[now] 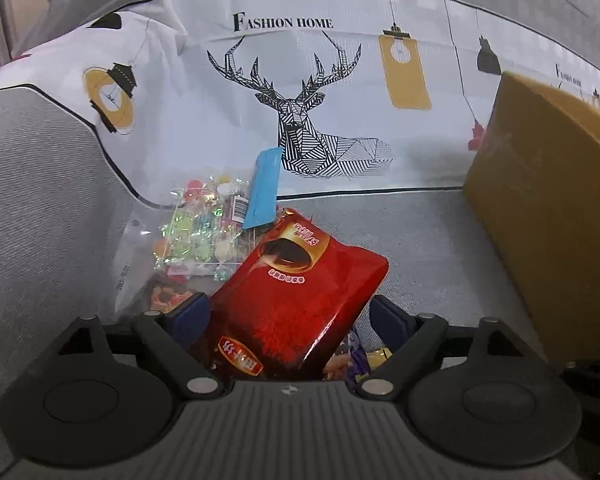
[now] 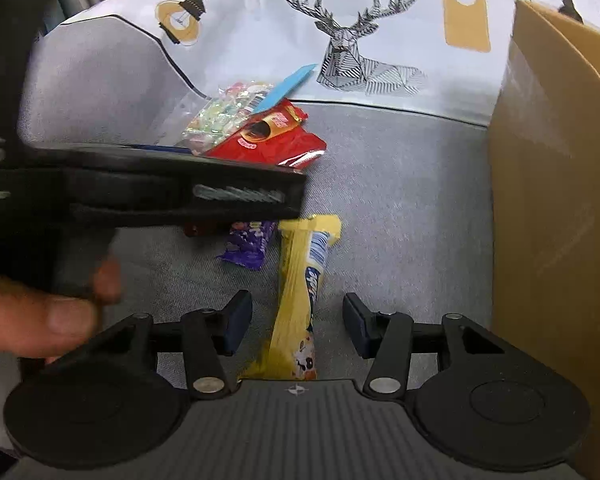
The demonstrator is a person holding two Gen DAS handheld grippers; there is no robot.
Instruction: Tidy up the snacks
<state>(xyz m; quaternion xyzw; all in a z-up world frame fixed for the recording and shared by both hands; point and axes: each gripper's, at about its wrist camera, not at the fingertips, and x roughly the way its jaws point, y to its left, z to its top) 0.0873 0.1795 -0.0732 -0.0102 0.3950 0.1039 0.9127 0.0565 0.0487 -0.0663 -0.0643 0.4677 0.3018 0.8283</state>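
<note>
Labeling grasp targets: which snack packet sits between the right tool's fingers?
The long yellow packet, lying lengthwise between the right tool's open, non-touching fingers. The purple packet and red packet lie farther out, beyond the fingertips.

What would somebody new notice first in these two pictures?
Probably the shiny red snack packet, lying between the left gripper's open fingers on the grey cloth. Next, the long yellow packet lying between the right gripper's open fingers, then the black line-drawn deer printed on the white cloth behind, with a cardboard box at the right.
</note>
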